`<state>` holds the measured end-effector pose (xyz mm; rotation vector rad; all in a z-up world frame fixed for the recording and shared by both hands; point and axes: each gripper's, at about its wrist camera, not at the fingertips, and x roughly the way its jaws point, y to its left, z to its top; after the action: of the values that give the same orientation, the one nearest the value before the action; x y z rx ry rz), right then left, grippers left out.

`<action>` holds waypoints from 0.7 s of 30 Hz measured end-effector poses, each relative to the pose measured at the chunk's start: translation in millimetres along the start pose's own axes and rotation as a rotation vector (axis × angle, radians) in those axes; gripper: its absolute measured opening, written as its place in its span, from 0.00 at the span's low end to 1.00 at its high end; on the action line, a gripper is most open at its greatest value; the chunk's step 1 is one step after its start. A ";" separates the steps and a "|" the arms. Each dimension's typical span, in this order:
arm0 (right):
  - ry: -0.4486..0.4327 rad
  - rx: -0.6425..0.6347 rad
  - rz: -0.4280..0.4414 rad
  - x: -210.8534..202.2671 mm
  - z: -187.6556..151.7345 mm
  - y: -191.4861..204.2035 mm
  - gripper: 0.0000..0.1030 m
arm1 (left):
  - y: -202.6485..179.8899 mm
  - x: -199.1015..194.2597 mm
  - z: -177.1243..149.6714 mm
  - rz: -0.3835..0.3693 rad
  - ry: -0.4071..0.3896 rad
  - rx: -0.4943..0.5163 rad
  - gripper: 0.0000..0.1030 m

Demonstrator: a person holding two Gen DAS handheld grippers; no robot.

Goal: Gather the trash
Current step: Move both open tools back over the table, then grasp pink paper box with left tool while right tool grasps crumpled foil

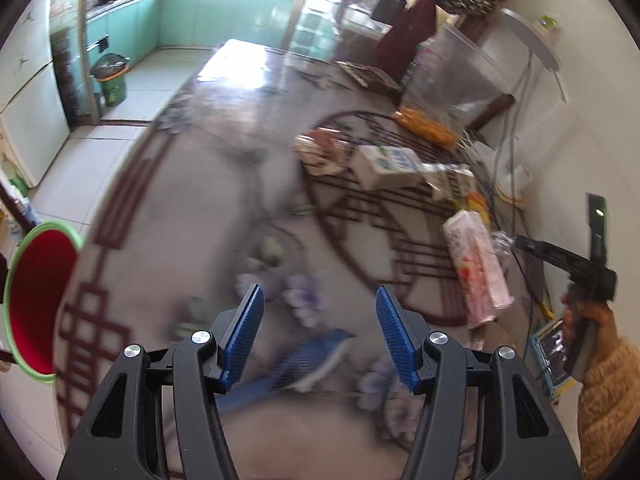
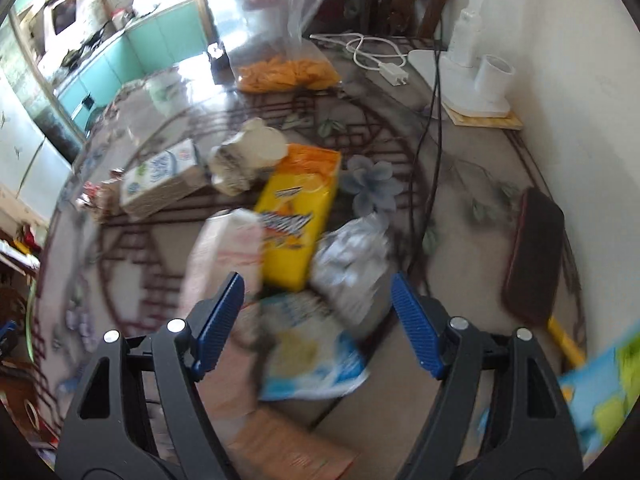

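Left wrist view first: at the far left, off the table edge, sits a red bin with a green rim [image 1: 34, 300], which is likely where the trash goes. The left gripper [image 1: 320, 336] hangs over a bare stretch of the glass-topped patterned table [image 1: 208, 208], jaws about half open with nothing between them. Further right lies a white and blue milk carton [image 1: 390, 166], then a pink and white wrapper [image 1: 478, 268]. At the right edge a hand in a mustard knit sleeve [image 1: 588, 320] holds the other tool.

Right wrist view, left to right: the pink wrapper [image 2: 228, 256], a yellow snack packet [image 2: 298, 212], a blue and white crinkled packet [image 2: 308, 352], a silver foil wrapper [image 2: 352, 264] and a dark brush with a yellow handle [image 2: 534, 260]. The right gripper [image 2: 318, 308] is spread wide and empty, poised over the blue and white packet.

To do this well, I would slow down, since both views are smeared, centre the jaws across one wrapper only, press down to the glass and close on a fold rather than a flat face.
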<state>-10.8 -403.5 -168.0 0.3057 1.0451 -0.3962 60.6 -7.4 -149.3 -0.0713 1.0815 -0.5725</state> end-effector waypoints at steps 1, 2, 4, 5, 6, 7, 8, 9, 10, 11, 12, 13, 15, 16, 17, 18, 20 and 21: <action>0.019 -0.016 0.009 8.3 1.8 -4.2 0.72 | -14.2 4.1 0.5 -0.016 0.009 0.013 0.54; 0.041 -0.027 0.018 16.7 4.4 -5.2 0.72 | -26.6 7.7 1.3 -0.029 0.017 0.024 0.55; 0.079 -0.040 0.040 35.5 6.4 -9.6 0.71 | -50.0 14.9 3.5 -0.054 0.032 0.053 0.56; 0.099 -0.043 0.049 44.1 6.2 -11.9 0.68 | -64.5 19.6 4.9 -0.071 0.041 0.073 0.57; 0.113 -0.044 0.053 50.0 6.4 -13.4 0.66 | -76.9 24.4 6.2 -0.085 0.050 0.088 0.58; 0.113 -0.028 0.092 53.9 6.3 -19.2 0.63 | -86.4 28.1 6.4 -0.095 0.057 0.100 0.60; 0.116 -0.004 0.130 55.1 6.8 -24.9 0.57 | -100.4 34.5 8.1 -0.111 0.068 0.119 0.60; 0.118 0.004 0.152 54.0 6.8 -27.4 0.48 | -111.3 39.8 9.6 -0.123 0.077 0.133 0.60; 0.112 -0.004 0.143 52.9 7.5 -28.4 0.44 | -124.7 47.6 11.4 -0.138 0.089 0.150 0.60; 0.118 -0.028 0.136 53.3 7.6 -28.5 0.44 | -135.6 54.4 12.4 -0.151 0.101 0.160 0.60; 0.120 -0.036 0.144 53.5 7.2 -29.1 0.43 | -146.1 62.0 13.6 -0.167 0.116 0.169 0.60; 0.119 -0.038 0.151 51.3 5.7 -29.8 0.43 | -154.9 68.6 14.1 -0.179 0.128 0.177 0.60; 0.102 -0.027 0.170 40.0 1.6 -33.1 0.43 | -173.6 86.3 15.4 -0.188 0.160 0.198 0.60; 0.090 -0.019 0.177 34.3 -0.1 -35.4 0.43 | -181.6 95.6 15.0 -0.187 0.177 0.209 0.60; 0.075 -0.009 0.183 27.2 -2.4 -38.2 0.43 | -186.9 104.0 14.8 -0.175 0.192 0.219 0.60; 0.060 0.001 0.188 19.2 -4.4 -39.7 0.43 | -190.8 110.9 14.4 -0.157 0.203 0.225 0.60; 0.027 0.017 0.197 1.7 -8.9 -44.1 0.43 | -193.9 120.3 13.5 -0.123 0.217 0.219 0.60; 0.020 0.018 0.201 -1.3 -9.4 -44.6 0.43 | -193.2 120.4 14.3 -0.111 0.209 0.211 0.60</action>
<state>-38.9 -438.8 -173.8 0.4277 1.0204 -0.2227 35.3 -232.4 -176.9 0.1158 1.2188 -0.8050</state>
